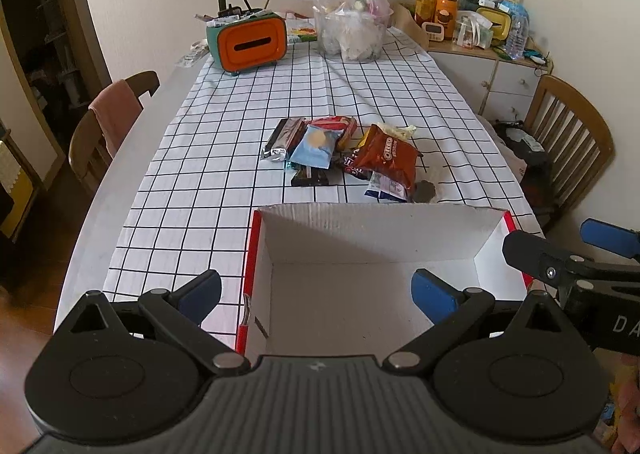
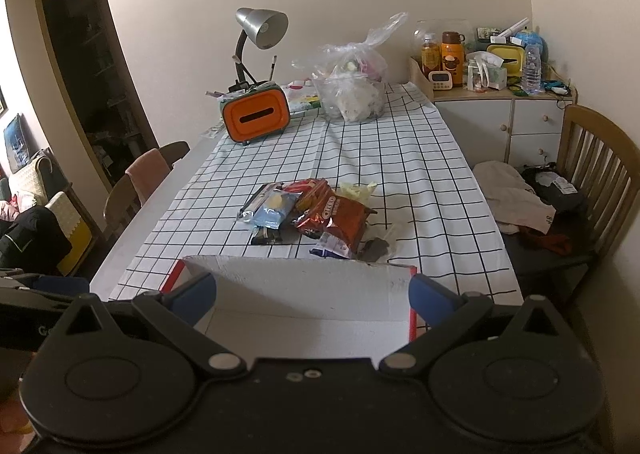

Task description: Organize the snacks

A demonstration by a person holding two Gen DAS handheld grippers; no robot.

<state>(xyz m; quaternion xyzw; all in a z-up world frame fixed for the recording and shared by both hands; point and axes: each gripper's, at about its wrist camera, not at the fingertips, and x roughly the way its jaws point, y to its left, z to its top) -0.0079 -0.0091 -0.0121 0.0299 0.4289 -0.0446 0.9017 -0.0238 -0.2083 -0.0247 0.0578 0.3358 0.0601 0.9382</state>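
snacks [image 1: 344,150] behind box [image 1: 376,230], on tablecloth [image 1: 224,158]

You had glossy foil snack packets [image 1: 384,158] beyond the matt corrugated cardboard box [image 1: 376,230]; checked cloth [image 1: 224,158] under it looked smooth, matt.

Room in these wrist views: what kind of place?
Most likely a home dining room: a table under a grid-check tablecloth, wooden chairs at its sides, and a cluttered sideboard against the wall. Snack packets lie beyond an open box.

Both the left hand-held gripper [image 1: 316,294] and the right hand-held gripper [image 2: 314,296] hover side by side, jaws spread wide, holding nothing.
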